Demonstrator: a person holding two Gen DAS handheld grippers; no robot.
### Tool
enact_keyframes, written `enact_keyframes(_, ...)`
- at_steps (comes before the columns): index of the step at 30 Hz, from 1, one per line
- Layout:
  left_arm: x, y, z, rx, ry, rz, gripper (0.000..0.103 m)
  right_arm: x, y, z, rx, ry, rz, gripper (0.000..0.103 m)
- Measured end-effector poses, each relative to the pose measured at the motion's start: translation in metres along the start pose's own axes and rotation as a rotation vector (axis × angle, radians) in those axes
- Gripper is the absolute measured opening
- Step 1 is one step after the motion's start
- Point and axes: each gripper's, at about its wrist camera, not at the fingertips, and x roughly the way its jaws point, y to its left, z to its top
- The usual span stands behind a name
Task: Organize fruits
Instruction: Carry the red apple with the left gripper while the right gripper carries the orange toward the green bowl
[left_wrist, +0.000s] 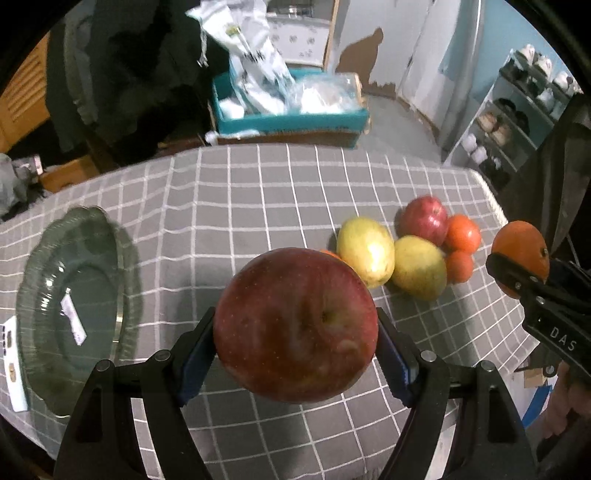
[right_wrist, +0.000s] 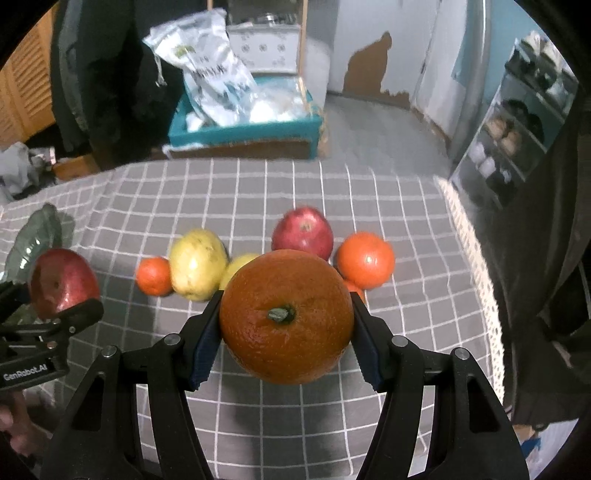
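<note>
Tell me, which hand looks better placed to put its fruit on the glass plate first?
The left, I'd guess. Its tongs grip the red apple just beside the glass plate, while the right tongs hold the orange on the far side of the fruit pile.

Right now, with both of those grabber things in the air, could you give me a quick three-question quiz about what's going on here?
1. True or false: the left gripper holds a red apple between its fingers.
2. Which fruit does the right gripper carry? A) yellow pear B) large orange C) small tangerine
3. Fill in: the green glass plate on the checked tablecloth holds ___ fruit.

Key
1. True.
2. B, the large orange, stem facing the camera.
3. No; the pile of fruit sits on the cloth, apart from the plate.
</note>
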Motion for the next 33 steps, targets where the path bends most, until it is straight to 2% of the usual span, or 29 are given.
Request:
enact_keyframes(11, -0.061, 0.013, 0.007, -0.003, -0.164, 0.009, 0.080, -0.063, 0.015, 0.016, -0.034, -0.178, 0.039, 0.063)
enact_keyframes(25, -0.123, 0.023, 0.012, 0.023, -0.330, 0.043, 0.080, -0.109, 0.022, 0.027, -0.028, -0.305, 0.074, 0.063)
enact_keyframes(33, -0.139, 0.029, 0.011, 0.028, -0.378, 0.060, 0.080, -0.127, 0.029, 0.035, -0.035, -0.369, 0.082, 0.063)
